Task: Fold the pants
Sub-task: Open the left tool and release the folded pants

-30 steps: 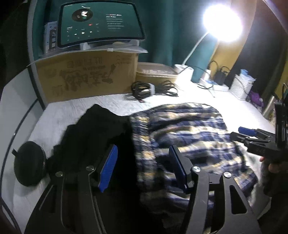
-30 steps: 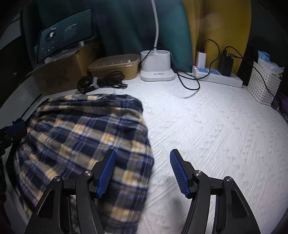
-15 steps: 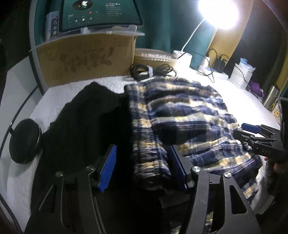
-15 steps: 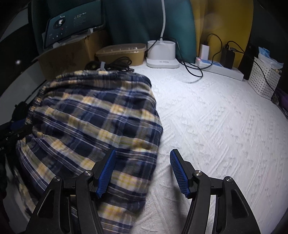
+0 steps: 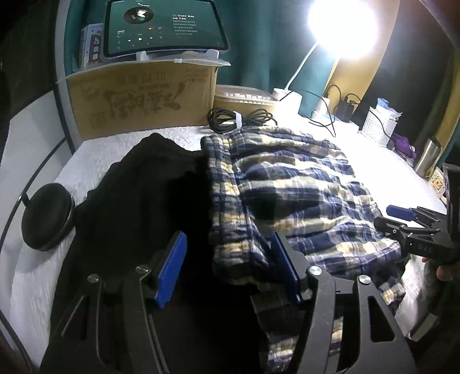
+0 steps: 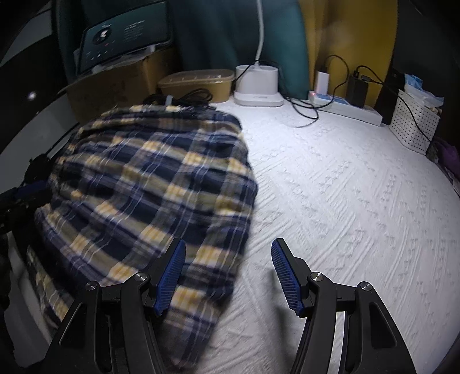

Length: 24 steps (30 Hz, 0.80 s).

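Note:
Blue, yellow and white plaid pants lie bunched on the white bedspread, gathered waistband toward the left. A black garment lies against that waistband. My left gripper is open and hovers low over the waistband, one finger above black cloth, the other above plaid. My right gripper is open at the pants' right edge, its left finger over plaid and its right finger over bare bedspread. In the left wrist view the right gripper shows at the far side of the pants, with a hand behind it.
At the back stand a cardboard box carrying a lit tablet, a brown lidded container, a coiled cable and a bright lamp. A power strip and white basket line the back right. A round black case lies left.
Both grippers have drifted a little closer over the pants. The waistband now lies between my left fingers, and my right gripper's left finger now overlaps the plaid edge. Neither gripper's opening has changed.

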Each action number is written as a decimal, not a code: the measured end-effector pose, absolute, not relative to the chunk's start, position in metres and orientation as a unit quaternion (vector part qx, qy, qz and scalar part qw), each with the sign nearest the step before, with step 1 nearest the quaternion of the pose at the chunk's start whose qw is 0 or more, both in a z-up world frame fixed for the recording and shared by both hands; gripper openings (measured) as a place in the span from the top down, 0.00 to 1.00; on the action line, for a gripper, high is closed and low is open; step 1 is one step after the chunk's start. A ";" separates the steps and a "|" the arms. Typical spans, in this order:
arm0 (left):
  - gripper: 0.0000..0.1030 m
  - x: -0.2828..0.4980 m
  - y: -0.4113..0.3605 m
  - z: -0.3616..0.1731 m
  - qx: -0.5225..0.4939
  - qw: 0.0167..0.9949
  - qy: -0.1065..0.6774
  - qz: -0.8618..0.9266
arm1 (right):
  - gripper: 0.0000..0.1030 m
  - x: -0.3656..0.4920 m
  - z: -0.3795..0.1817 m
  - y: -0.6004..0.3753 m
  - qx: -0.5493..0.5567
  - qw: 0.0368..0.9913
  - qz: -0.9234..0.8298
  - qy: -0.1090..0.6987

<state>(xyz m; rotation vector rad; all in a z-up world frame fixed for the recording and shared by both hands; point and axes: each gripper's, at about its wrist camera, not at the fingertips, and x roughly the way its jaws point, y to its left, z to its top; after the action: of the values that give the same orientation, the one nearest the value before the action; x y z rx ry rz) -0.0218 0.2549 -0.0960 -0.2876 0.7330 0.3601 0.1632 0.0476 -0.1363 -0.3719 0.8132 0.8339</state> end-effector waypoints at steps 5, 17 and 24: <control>0.39 -0.026 0.256 -0.115 -0.148 0.902 0.366 0.175 | 0.38 0.157 -0.144 0.047 -0.184 0.817 0.387 0.385; 0.38 -0.023 0.239 -0.098 -0.120 0.911 0.358 0.166 | 0.37 0.156 -0.140 0.030 -0.175 0.827 0.377 0.379; 0.38 -0.016 0.218 -0.080 -0.095 0.918 0.351 0.156 | 0.37 0.159 -0.131 0.013 -0.168 0.833 0.373 0.372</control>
<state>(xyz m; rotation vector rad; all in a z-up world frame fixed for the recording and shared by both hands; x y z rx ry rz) -0.0163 0.2184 -0.0801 -0.1948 0.7217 0.3203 0.1586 0.0133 -0.1313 -0.3550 0.7881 0.7909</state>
